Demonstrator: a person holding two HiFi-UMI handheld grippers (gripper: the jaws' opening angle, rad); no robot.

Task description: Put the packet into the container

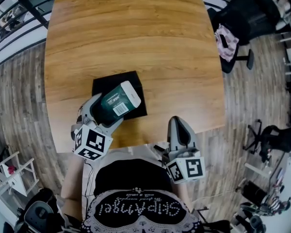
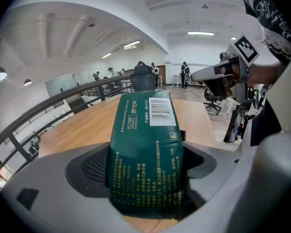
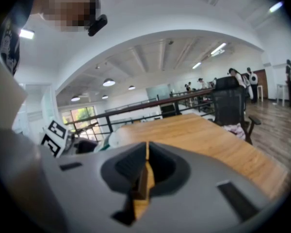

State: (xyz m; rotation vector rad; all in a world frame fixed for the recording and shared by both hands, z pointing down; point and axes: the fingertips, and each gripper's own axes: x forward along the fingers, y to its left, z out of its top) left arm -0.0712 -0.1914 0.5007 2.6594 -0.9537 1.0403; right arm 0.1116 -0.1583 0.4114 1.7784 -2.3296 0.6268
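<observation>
A dark green packet (image 1: 117, 102) with a white end and a barcode label is clamped in my left gripper (image 1: 103, 111), which is shut on it. The packet hangs over a black square container (image 1: 138, 85) lying on the wooden table (image 1: 136, 38) near its front edge. In the left gripper view the packet (image 2: 145, 149) fills the space between the jaws, and the container's black edge (image 2: 182, 135) peeks out behind it. My right gripper (image 1: 179, 127) is shut with nothing in it, at the table's front edge to the right of the container; its jaws (image 3: 146, 171) meet at a thin slit.
Black office chairs (image 1: 242, 18) stand off the table's right side, one with a pink cloth (image 1: 226, 41) on it. A dark railing (image 1: 19, 6) runs beyond the far left corner. Wooden floor (image 1: 252, 96) surrounds the table.
</observation>
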